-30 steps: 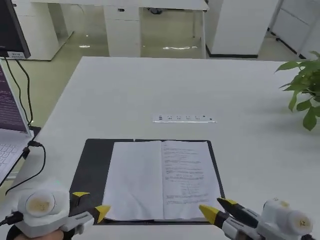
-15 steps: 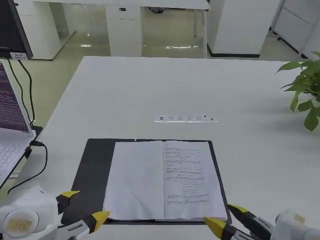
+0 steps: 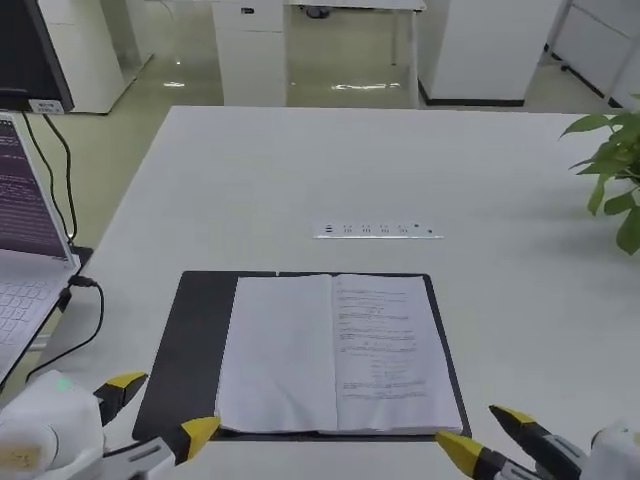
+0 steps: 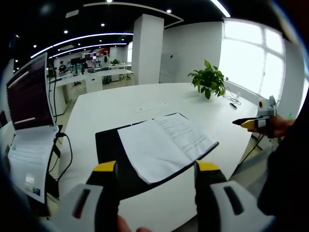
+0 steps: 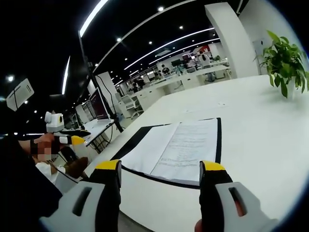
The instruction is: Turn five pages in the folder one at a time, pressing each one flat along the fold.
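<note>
A black folder (image 3: 190, 340) lies open on the white table, with a blank left page (image 3: 280, 350) and a printed right page (image 3: 392, 350). It also lies ahead in the left gripper view (image 4: 159, 145) and the right gripper view (image 5: 178, 145). My left gripper (image 3: 160, 415) hovers open off the folder's near left corner, with nothing between its yellow tips. My right gripper (image 3: 495, 438) stands open just off the near right corner, clear of the page. Each gripper's own view shows the jaws spread wide, left gripper (image 4: 157, 166) and right gripper (image 5: 161, 165).
A laptop (image 3: 20, 260) with a black cable (image 3: 75, 310) sits at the left table edge. A flush socket strip (image 3: 378, 231) lies beyond the folder. A potted plant (image 3: 612, 160) stands at the far right. The near table edge runs just under both grippers.
Both grippers have drawn back toward me and lower in the head view, away from the folder's near corners. The folder's pages look unchanged.
</note>
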{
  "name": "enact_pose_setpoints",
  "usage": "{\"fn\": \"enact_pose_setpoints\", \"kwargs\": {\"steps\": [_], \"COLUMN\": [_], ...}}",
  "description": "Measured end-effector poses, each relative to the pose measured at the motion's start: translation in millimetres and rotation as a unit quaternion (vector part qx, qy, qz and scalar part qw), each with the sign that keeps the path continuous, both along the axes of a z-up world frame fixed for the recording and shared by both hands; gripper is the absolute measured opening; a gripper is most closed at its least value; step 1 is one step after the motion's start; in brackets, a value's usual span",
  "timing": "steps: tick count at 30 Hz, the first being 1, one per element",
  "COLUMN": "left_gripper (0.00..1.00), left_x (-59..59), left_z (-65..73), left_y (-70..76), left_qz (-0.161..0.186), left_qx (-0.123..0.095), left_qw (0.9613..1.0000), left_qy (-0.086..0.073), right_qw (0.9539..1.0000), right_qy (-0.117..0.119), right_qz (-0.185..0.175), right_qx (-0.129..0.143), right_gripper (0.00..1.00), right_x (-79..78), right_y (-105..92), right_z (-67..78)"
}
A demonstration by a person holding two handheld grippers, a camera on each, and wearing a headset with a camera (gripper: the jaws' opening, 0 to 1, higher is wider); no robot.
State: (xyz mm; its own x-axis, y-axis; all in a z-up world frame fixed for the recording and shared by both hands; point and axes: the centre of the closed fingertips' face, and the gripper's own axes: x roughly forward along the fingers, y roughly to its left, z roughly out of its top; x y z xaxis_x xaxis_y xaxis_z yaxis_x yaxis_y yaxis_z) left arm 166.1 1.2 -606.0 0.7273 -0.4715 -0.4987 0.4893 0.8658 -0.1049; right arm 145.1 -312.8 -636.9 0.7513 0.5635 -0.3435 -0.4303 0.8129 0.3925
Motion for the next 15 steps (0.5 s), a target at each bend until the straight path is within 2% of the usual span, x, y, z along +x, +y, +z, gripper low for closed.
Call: {"fn": "enact_pose_setpoints", "kwargs": {"steps": [7,12,15], "left_gripper": [0.64,0.65,0.66], "left_x": [6.1,10.4,11.1], "left_z": [-1.7,-3.8,-2.6], "left_y": [-13.7,-21.7,-27.2], "left_qz": [-0.014,-0.031,-0.035], "left_qx": [-0.003,0.010,0.006], "left_qw": [0.9999,0.9994,0.9994], "left_qy": [0.001,0.003,0.002], "right_qw": [1.0000,0.9999,0.9999], "right_qy": [0.004,0.011,0.012], "right_qz": [-0.006,-0.010,-0.011], "right_qx": [0.004,0.005,0.002], "right_gripper": [0.67,0.68,0.70], "right_x": [-5.6,-9.0,-10.3], "right_y": [-0.3,-3.5,-4.4], "right_z": [-2.0,-5.4,-6.2]}}
